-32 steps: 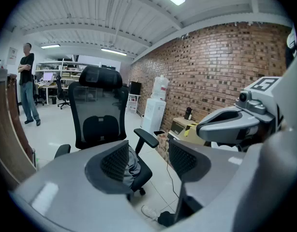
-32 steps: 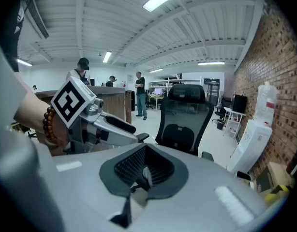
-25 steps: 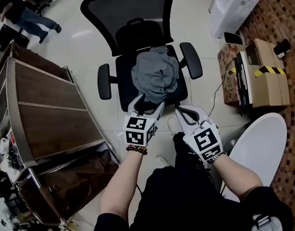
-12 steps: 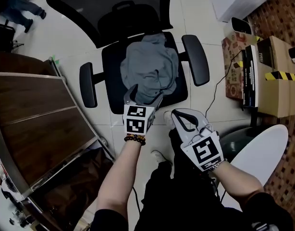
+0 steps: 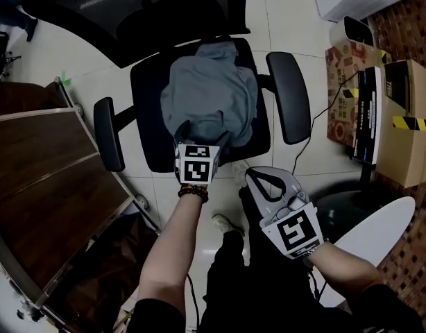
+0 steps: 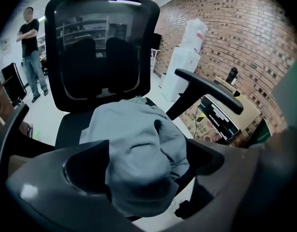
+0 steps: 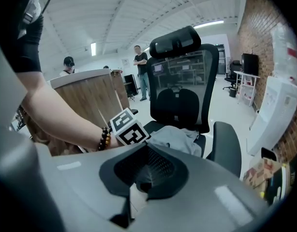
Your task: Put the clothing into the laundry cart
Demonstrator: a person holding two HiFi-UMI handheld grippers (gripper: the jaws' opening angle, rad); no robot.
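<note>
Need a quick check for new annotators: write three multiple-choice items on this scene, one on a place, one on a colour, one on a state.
1. Where does the garment lie?
A. floor
B. chair seat
C. cardboard box
2. What colour is it?
A. red
B. grey
C. yellow
3. The right tongs are:
A. wide apart
B. clamped on the garment
C. closed, empty

Answers:
1 B, it rests on the black seat.
2 B, the cloth is grey.
3 C, their own view shows them together with nothing between.

Grey garment (image 5: 209, 96) on office chair (image 5: 146, 120)
</note>
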